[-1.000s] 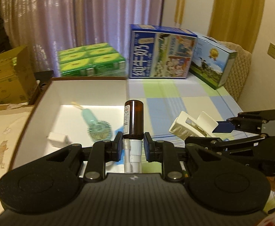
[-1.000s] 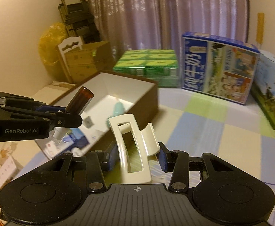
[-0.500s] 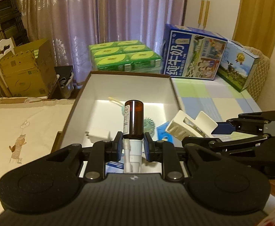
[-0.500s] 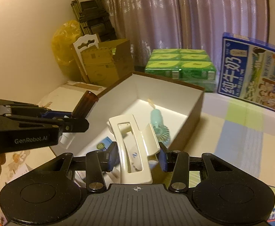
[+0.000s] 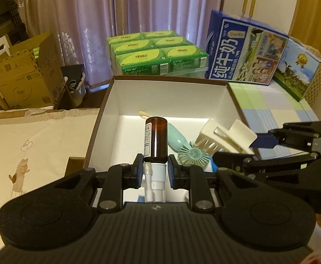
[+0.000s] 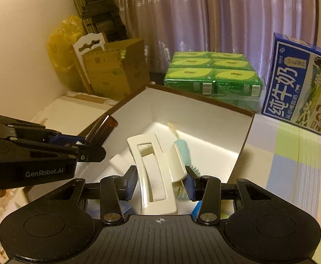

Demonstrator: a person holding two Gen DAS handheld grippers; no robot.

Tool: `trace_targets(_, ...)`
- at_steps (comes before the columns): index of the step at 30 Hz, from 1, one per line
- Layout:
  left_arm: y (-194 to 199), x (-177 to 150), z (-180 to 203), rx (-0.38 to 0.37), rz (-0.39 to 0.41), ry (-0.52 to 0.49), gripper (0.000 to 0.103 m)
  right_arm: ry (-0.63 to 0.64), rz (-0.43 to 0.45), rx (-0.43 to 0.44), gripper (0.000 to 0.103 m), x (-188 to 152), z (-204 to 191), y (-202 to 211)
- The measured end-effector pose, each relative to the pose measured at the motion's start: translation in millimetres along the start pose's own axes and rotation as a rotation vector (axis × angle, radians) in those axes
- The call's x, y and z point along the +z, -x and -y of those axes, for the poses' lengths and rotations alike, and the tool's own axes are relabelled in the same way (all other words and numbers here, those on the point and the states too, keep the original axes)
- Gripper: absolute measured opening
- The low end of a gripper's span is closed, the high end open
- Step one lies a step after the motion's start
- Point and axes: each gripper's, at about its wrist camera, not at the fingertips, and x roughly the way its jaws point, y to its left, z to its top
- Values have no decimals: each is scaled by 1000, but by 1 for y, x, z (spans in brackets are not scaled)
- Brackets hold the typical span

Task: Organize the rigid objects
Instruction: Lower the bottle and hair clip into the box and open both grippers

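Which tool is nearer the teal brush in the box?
Right. The right tool, holding the white clip, hangs just over the brush; the left tool, holding the amber bottle, sits beside it, farther left.

Both grippers are matte black with blue finger pads, silver screws and ribbed bases (one lettered GenRobot.AI).

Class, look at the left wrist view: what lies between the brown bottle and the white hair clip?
In the left wrist view, the teal brush lies in the box between the brown bottle and the white hair clip.
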Motion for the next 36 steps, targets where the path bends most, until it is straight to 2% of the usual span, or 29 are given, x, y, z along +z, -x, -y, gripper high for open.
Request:
trace_targets(4,-34,15,-7,-13,-47,-3,19,7,-31,-60,41,15,18,-29)
trace_targets(11,-86,39,-12,8,-104,-23,19,13,-85,-108,41,35,48,-72)
trace_targets(24,-145,56,-18,25,-189,-46,20,114,-152,-155,42,51,53,-117)
trace_targets(25,-148,56,-19,23,-192,-38,24,115,-154,-156,42,51,54,-119)
trace_targets(26,-150,57,-19,17,-190,-35,34,114,-156,-160,42,51,55,-120)
trace_targets(28,-152,57,-19,16,-182,-32,45,108,-159,-166,42,52,58,-123)
trace_targets(34,-154,56,-18,11,-192,-35,47,117,-154,-177,43,55,61,-125)
trace_targets(36,-152,54,-19,6,-192,-33,48,109,-143,-176,55,54,62,-122)
